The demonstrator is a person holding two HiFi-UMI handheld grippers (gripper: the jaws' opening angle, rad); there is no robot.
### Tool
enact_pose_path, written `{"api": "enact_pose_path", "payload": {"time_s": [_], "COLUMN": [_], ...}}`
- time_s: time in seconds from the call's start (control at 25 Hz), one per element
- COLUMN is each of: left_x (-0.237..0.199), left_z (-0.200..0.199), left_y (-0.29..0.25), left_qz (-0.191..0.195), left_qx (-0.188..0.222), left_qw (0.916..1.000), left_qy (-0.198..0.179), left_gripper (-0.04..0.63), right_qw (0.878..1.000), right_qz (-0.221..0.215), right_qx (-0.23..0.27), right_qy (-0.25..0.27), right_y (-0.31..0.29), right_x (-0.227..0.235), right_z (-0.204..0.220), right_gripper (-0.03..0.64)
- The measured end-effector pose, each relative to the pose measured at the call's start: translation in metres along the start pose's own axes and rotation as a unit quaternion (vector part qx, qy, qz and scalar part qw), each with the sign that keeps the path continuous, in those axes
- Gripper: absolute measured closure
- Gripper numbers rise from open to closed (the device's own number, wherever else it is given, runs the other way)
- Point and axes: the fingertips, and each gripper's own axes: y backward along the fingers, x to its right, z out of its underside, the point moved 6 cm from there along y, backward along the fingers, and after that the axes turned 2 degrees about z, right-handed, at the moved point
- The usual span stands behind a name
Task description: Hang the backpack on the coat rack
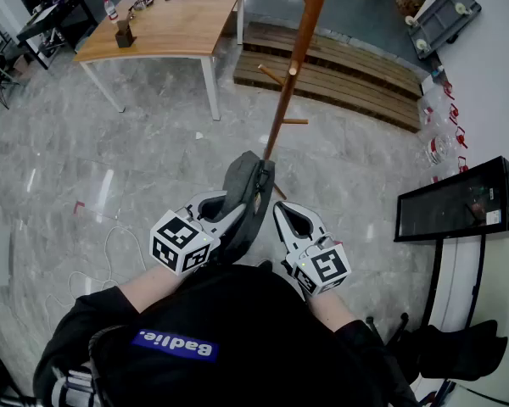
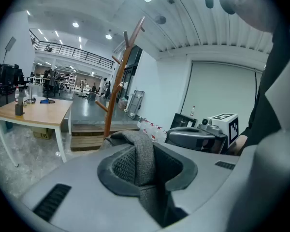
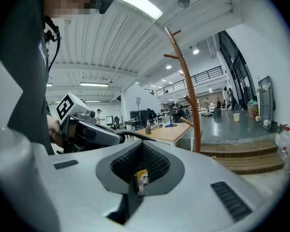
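1. Left gripper [image 1: 226,205]: jaws clamped on the backpack strap [image 2: 143,159], pointing slightly downward.
2. Right gripper [image 1: 288,215]: jaws closed on a small yellow tag [image 3: 142,180], near level.
3. Forearms [image 1: 144,288] extend forward, side by side.

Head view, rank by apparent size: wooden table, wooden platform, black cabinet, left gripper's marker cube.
1. wooden table and wooden platform: about alike, not ranked.
2. black cabinet.
3. marker cube: smallest, though nearest the camera.
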Motion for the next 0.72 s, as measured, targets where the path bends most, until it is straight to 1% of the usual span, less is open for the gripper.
{"api": "enact_pose_path", "payload": {"time_s": [0.36, 0.48, 0.72], "left_x": [0.000, 0.001, 0.000], "left_z": [0.001, 0.003, 0.004], "left_y": [-0.002, -0.004, -0.008], "left_qz": [-0.007, -0.010, -0.029], "left_qx": [-0.002, -0.005, -0.008], "left_qw": [1.0000, 0.9999, 0.9995], "left_qy": [0.004, 0.006, 0.008], "left_gripper": [0.503, 0.503, 0.503], "right_qw": [1.000, 1.000, 0.999], "right_qz": [-0.006, -0.015, -0.030], "right_qx": [-0.001, 0.000, 0.003], "right_qy": [-0.003, -0.010, -0.018], "right_y": [-0.001, -0.001, 0.002], "right_x": [0.003, 0.004, 0.011], "right_z": [0.000, 0.002, 0.004], "right_gripper": [0.612, 0.612, 0.612]}}
